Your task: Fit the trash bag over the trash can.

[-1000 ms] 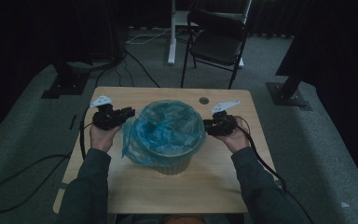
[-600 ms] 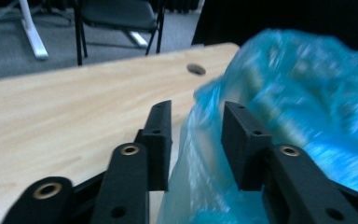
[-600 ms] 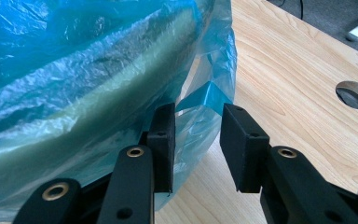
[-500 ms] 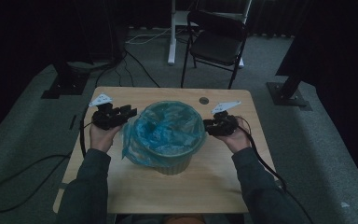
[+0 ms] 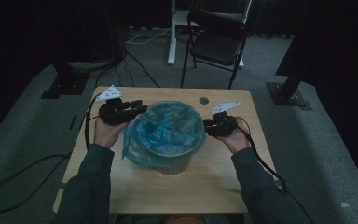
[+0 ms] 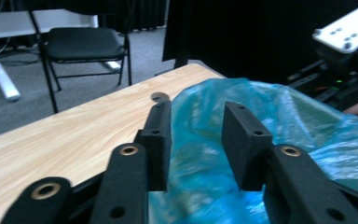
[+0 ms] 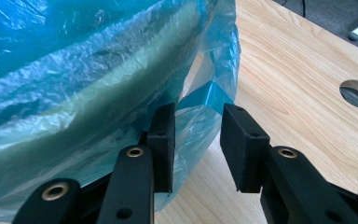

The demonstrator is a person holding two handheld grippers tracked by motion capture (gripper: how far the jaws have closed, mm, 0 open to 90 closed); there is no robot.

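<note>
A round pale bin [image 5: 175,163] stands mid-table, lined with a blue plastic bag [image 5: 165,128] whose top folds over the rim. My left gripper [image 5: 140,106] is raised at the bag's far left edge. Its jaws [image 6: 193,121] have just been closing a little but stand apart, with the bag [image 6: 284,121] beyond them and nothing pinched. At the bin's right side my right gripper [image 5: 206,126] is open. A loose flap of the bag [image 7: 205,93] hangs in the gap of my right gripper [image 7: 197,116], against the left jaw, and the pads do not press on it.
The wooden table [image 5: 214,186] has a round cable hole [image 5: 203,100] behind the bin. A black chair [image 5: 216,39] and a white desk leg stand on the floor beyond the far edge. Cables trail from both grippers over the table's sides.
My left gripper has lifted a little and shifted along the bag's left edge. The right gripper and the bin have stayed where they were.
</note>
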